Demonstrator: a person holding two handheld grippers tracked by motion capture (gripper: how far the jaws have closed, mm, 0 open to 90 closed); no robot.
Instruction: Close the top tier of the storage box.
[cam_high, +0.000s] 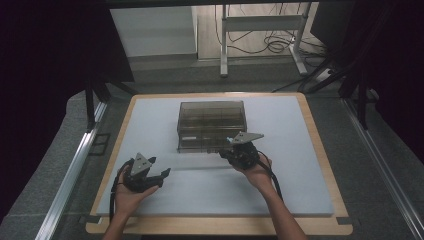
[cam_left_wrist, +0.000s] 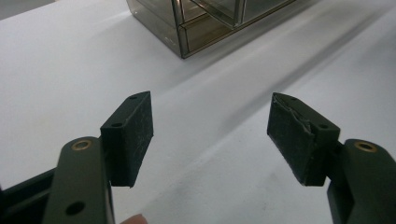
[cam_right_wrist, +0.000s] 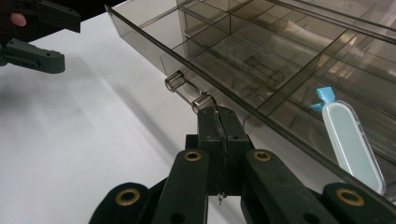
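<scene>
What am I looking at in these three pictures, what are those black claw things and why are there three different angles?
A person sits at a table and holds a hand-held clamp tool, called a gripper, in each hand. The high view looks down from above: the left gripper hangs open over the white mat, apart from the box. The other two pictures come from small cameras riding on each gripper, looking along its black jaws. In the right gripper view, the right gripper is shut on the clear handle of a drawer in the smoky see-through drawer box. The drawer is open, and a pale blue capsule-shaped item lies in one compartment.
</scene>
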